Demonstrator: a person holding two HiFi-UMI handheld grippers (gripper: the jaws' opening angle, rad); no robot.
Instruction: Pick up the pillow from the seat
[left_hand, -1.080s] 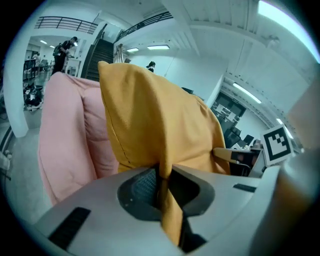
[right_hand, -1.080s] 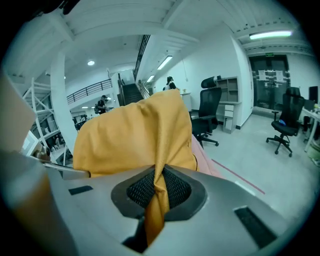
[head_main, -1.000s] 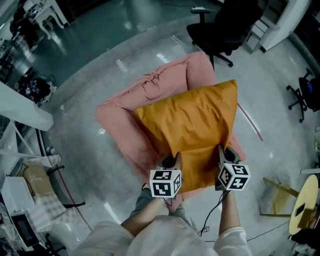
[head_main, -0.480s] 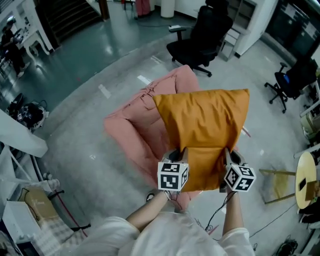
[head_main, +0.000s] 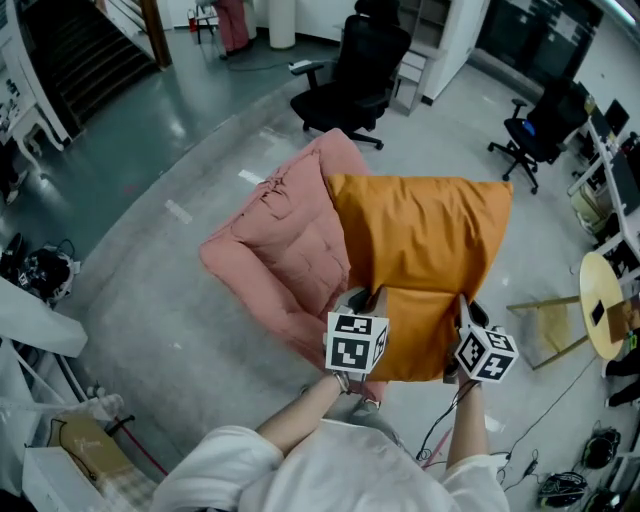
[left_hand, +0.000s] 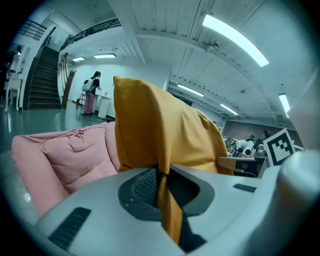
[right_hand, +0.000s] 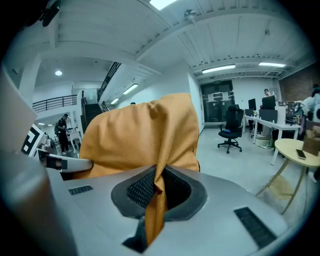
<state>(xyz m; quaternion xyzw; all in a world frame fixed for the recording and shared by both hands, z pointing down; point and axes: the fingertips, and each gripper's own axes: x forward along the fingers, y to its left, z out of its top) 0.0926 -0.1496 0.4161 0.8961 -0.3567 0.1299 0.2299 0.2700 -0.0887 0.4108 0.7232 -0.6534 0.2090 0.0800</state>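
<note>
An orange pillow (head_main: 420, 250) hangs in the air above and to the right of the pink padded seat (head_main: 280, 255). My left gripper (head_main: 372, 298) is shut on the pillow's near left corner, and my right gripper (head_main: 463, 305) is shut on its near right corner. In the left gripper view the orange fabric (left_hand: 160, 145) is pinched between the dark pads, with the pink seat (left_hand: 65, 155) beyond at the left. The right gripper view shows a fold of the pillow (right_hand: 150, 135) clamped the same way. The pillow's far edge stands up, clear of the seat.
A black office chair (head_main: 355, 75) stands behind the seat, another (head_main: 540, 125) at the far right. A round yellow table (head_main: 605, 305) and a wooden stool (head_main: 545, 325) stand at the right. Cables (head_main: 450, 435) lie on the floor by my feet. Stairs (head_main: 85, 55) rise at the upper left.
Both grippers have risen with the pillow, which has lifted off the pink seat and swung to the right. The seat is now uncovered at the left.
</note>
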